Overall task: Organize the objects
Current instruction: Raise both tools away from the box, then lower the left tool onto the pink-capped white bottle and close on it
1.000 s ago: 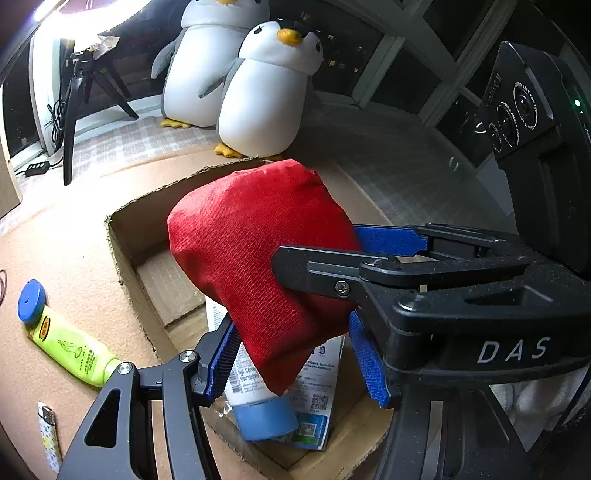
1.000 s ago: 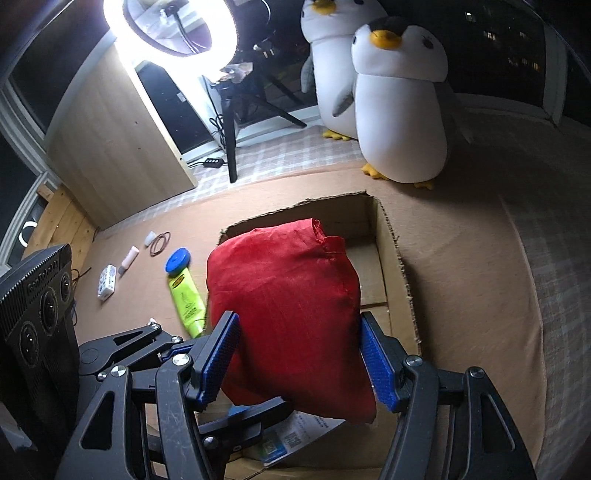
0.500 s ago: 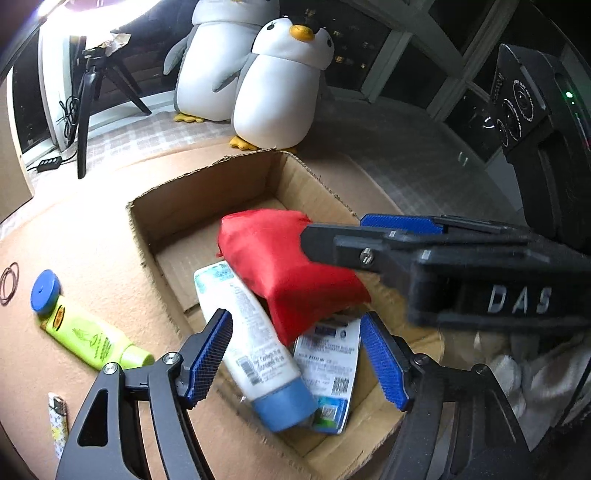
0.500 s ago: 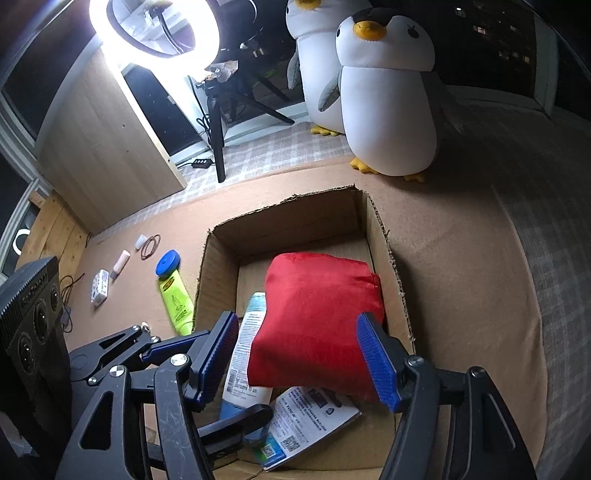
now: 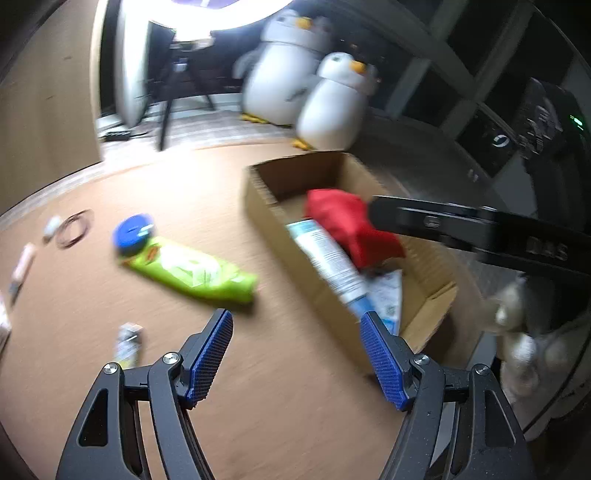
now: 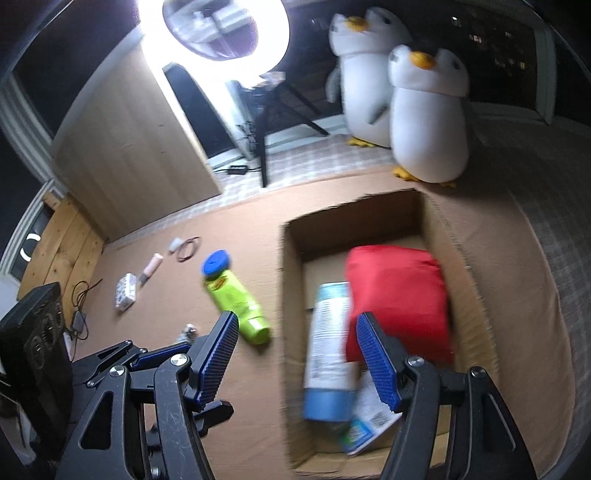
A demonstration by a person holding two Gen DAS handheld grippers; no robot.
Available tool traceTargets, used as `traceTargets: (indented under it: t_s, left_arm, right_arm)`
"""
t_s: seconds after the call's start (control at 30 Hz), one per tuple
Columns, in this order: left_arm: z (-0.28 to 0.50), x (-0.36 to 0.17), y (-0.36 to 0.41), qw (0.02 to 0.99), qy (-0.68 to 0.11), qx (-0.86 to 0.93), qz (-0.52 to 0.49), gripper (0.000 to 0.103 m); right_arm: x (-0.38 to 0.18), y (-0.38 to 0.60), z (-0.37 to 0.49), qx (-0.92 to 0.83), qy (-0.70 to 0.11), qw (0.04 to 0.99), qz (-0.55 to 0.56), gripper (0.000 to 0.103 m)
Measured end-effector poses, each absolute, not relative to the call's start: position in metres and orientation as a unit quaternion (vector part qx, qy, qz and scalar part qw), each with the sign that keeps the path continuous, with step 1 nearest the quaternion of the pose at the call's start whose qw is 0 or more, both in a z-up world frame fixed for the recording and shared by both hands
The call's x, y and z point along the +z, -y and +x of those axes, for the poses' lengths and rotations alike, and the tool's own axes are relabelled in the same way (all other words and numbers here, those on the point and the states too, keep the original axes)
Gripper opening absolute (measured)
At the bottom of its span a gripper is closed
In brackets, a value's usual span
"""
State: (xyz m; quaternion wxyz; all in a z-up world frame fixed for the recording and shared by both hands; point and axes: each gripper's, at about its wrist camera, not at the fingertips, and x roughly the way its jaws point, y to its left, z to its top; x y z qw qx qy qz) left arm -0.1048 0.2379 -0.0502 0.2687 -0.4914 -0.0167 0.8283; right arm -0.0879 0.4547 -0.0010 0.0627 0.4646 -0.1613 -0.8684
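A red cloth pouch [image 6: 399, 299] lies in the open cardboard box [image 6: 291, 288], beside a white tube with a blue cap [image 6: 328, 350] and a printed packet [image 6: 365, 424]. The pouch [image 5: 351, 225], the tube [image 5: 328, 258] and the box [image 5: 258, 206] also show in the left wrist view. A green tube with a blue cap [image 5: 184, 266] lies on the brown mat left of the box, also in the right wrist view [image 6: 236, 299]. My left gripper [image 5: 297, 354] is open and empty above the mat. My right gripper [image 6: 297, 358] is open and empty above the box's near left wall.
Two white penguin plush toys [image 6: 424, 118] stand behind the box. A ring light on a tripod [image 6: 221, 29] and a wooden panel [image 6: 133, 162] are at the back left. Small items, a pink tube [image 6: 151, 266], a hair tie [image 6: 188, 245] and a small packet [image 6: 125, 291], lie on the mat.
Both grippers let go of the red pouch, which now lies in the box. Both have pulled back, and the left has swung left over the mat towards the green tube.
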Motion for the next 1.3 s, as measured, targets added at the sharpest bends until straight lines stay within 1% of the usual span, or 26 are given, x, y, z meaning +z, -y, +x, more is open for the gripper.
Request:
traceTargets:
  t_s: [0.2,0.43,0.63,0.83,1.0,1.1,1.3]
  left_arm:
    - [-0.104,-0.053,-0.169,0.221,0.038,0.837,-0.499,0.075]
    - [-0.112,-0.064,-0.098,0.165,0.065,0.845,-0.504,0.075]
    - [-0.141,-0.072,-0.049,0.121,0.081,0.851,-0.505,0.075]
    - [-0.190,-0.074,-0.005,0.074,0.086,0.857,-0.502,0.074]
    - [-0.230,-0.085,0.016,0.051,0.087,0.854,-0.510,0.074]
    - [-0.256,-0.096,0.025,0.037,0.082,0.850,-0.519,0.071]
    - [-0.294,-0.111,0.032,0.026,0.076,0.845,-0.529,0.069]
  right_arm:
    - [0.004,-0.407,-0.074,-0.868,0.156,0.085,0.464,0.063]
    - [-0.013,-0.364,-0.066,-0.850,0.182,0.109,0.482,0.063]
    - [-0.023,-0.337,-0.067,-0.839,0.179,0.120,0.499,0.063]
    - [-0.026,-0.330,-0.069,-0.836,0.177,0.120,0.505,0.063]
    - [-0.034,-0.328,-0.069,-0.830,0.176,0.117,0.516,0.063]
    - [-0.040,-0.327,-0.069,-0.827,0.172,0.115,0.523,0.063]
    - [-0.046,-0.328,-0.065,-0.823,0.169,0.114,0.531,0.063]
